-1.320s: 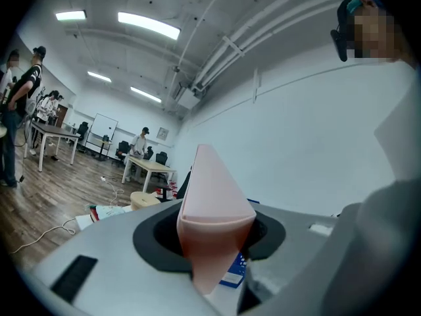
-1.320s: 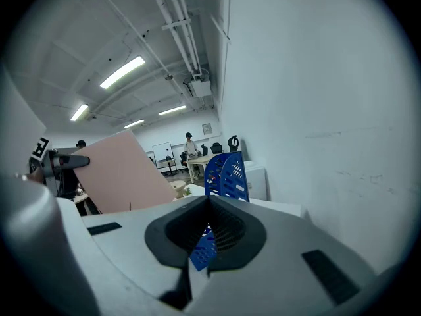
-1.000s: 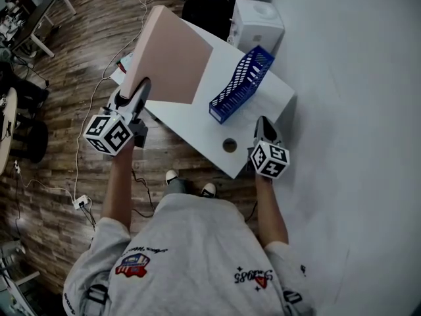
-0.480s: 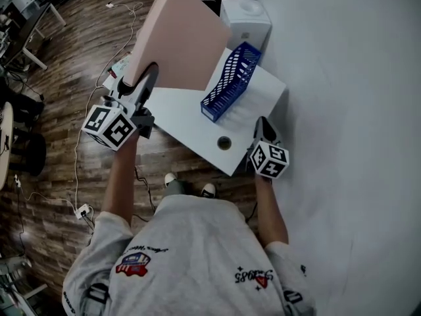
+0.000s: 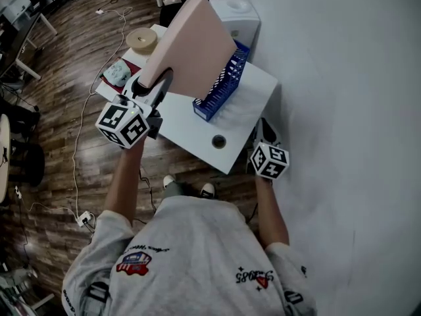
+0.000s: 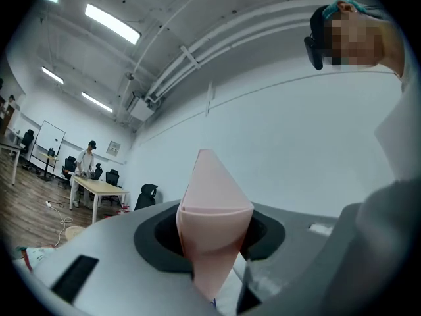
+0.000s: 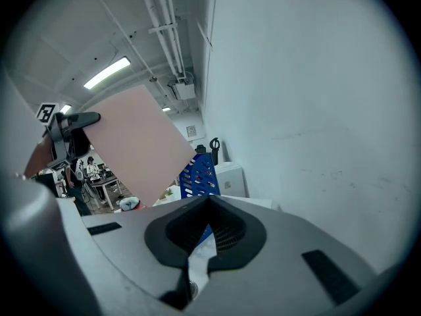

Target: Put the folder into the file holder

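- While the left tool [image 5: 158, 84] has carried the pink folder [image 5: 194, 45] up and across over the last second, the head view now shows the folder's far edge overlapping the blue file holder [image 5: 220, 84] on the white counter [image 5: 191, 127]. I judge it close to lined up, but not yet inside.
- Same view: the right tool [image 5: 263, 131] hangs at the counter's near corner, well apart from the holder. A tape roll [image 5: 141, 40] lies to the left. A white box [image 5: 240, 12] stands just behind the holder and may crowd the folder's tilt.
- Left gripper view: the jaws are clamped on the folder's edge, which bows between them.
- Right gripper view: the jaws are drawn together with nothing between them. The folder hangs tilted above the holder.
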